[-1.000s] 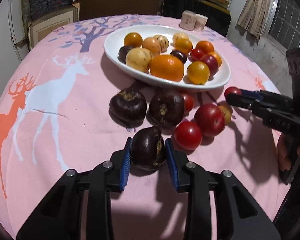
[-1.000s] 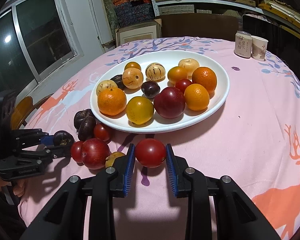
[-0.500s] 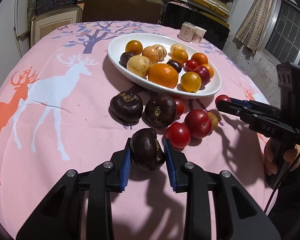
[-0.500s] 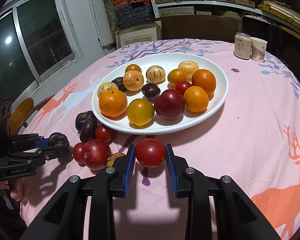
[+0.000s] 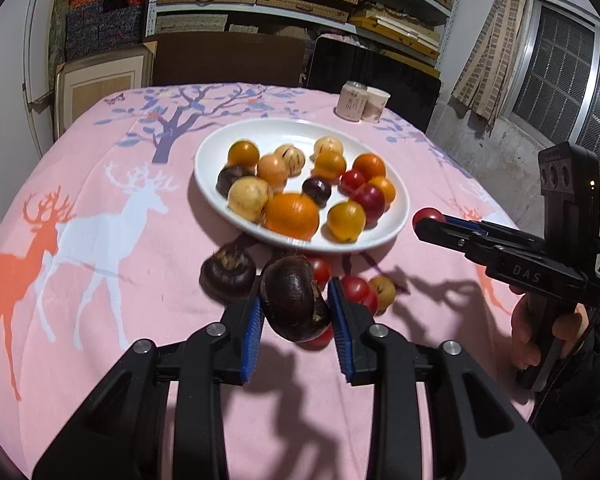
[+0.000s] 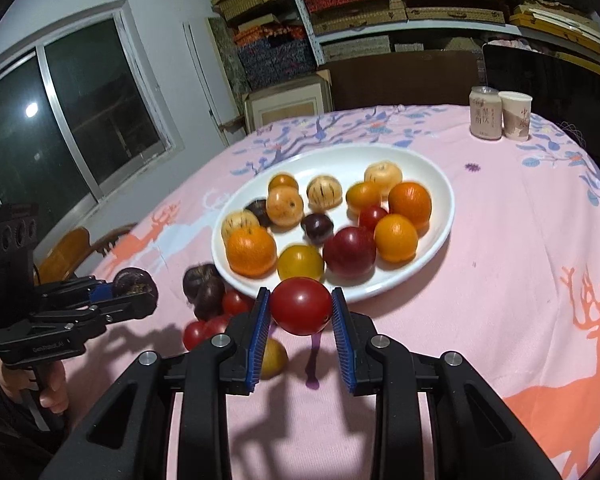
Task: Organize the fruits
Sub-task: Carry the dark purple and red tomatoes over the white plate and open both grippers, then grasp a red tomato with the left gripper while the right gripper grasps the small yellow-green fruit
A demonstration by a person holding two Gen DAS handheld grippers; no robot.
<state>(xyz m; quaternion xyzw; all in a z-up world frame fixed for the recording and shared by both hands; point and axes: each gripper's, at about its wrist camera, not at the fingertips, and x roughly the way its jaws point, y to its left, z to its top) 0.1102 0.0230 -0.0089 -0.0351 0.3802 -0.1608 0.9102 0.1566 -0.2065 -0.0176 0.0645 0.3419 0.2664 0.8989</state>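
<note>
My left gripper (image 5: 296,312) is shut on a dark brown wrinkled fruit (image 5: 294,302) and holds it above the pink tablecloth, near the loose fruits. My right gripper (image 6: 300,314) is shut on a red tomato (image 6: 301,311), lifted just in front of the white oval plate (image 6: 440,236). The plate (image 5: 396,220) holds several oranges, plums and pale fruits. Loose on the cloth lie another dark fruit (image 5: 228,272), small tomatoes (image 5: 356,288) and a yellowish fruit (image 6: 274,358). Each gripper shows in the other's view, the right (image 5: 430,220) and the left (image 6: 134,286).
Two small cups (image 6: 500,114) stand at the table's far side. A wooden chair (image 6: 66,252) stands by the left table edge. Shelves with boxes and a framed panel (image 5: 100,88) lie behind the table. The cloth's deer print (image 5: 112,220) lies left of the plate.
Both grippers have risen off the cloth with their fruits held. The left one lifted the dark fruit, the right one lifted the tomato toward the plate's near rim.
</note>
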